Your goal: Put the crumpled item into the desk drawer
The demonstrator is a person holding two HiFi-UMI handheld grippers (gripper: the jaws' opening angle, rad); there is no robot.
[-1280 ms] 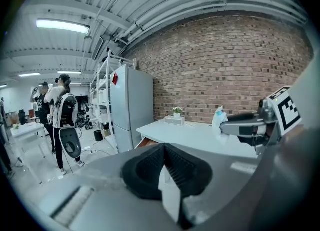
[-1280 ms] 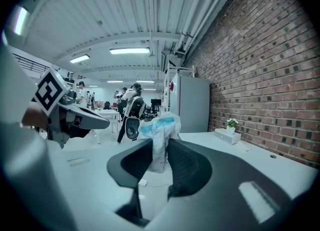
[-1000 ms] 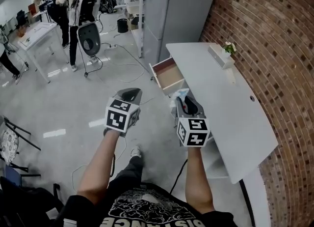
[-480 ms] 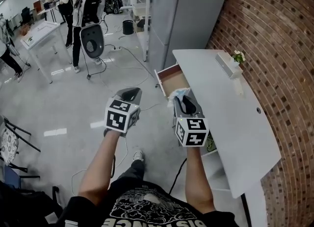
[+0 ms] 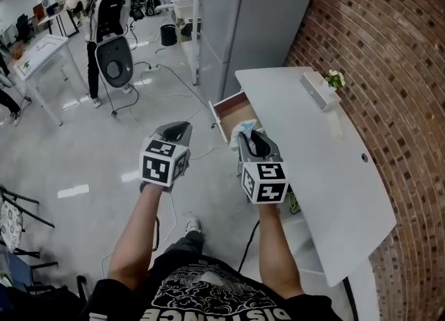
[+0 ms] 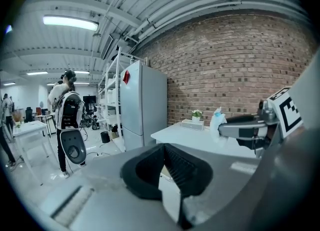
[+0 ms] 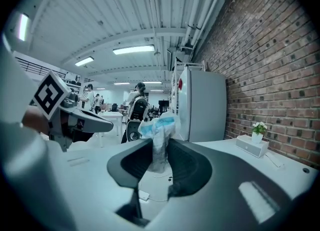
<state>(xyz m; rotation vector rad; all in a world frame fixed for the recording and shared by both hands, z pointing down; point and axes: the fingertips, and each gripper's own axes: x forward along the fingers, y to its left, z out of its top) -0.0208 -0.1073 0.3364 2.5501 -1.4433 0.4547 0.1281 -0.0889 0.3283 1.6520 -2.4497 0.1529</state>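
The crumpled item [image 5: 244,128], a whitish wad with a blue tinge, is pinched in the right tongs [image 5: 248,139]. The pads are closed partway on its lower end, and the rest sticks up past the tips.

Compared with a second ago, both hands have advanced toward the upper middle of the frame. The wad then showed by the drawer's near corner at the counter edge. It now shows over the near end of the open drawer [image 5: 228,104], which juts from the left side of the white counter [image 5: 313,153]. How high it rides above the drawer floor cannot be told.

The left tongs [image 5: 174,130] have come along beside it at centre left, over the grey floor, with the pads together and nothing between them.

The carry looks nearly finished. What probably remains is dipping the right tongs into the drawer and letting the pads part. The grip has kept its hold through the approach.
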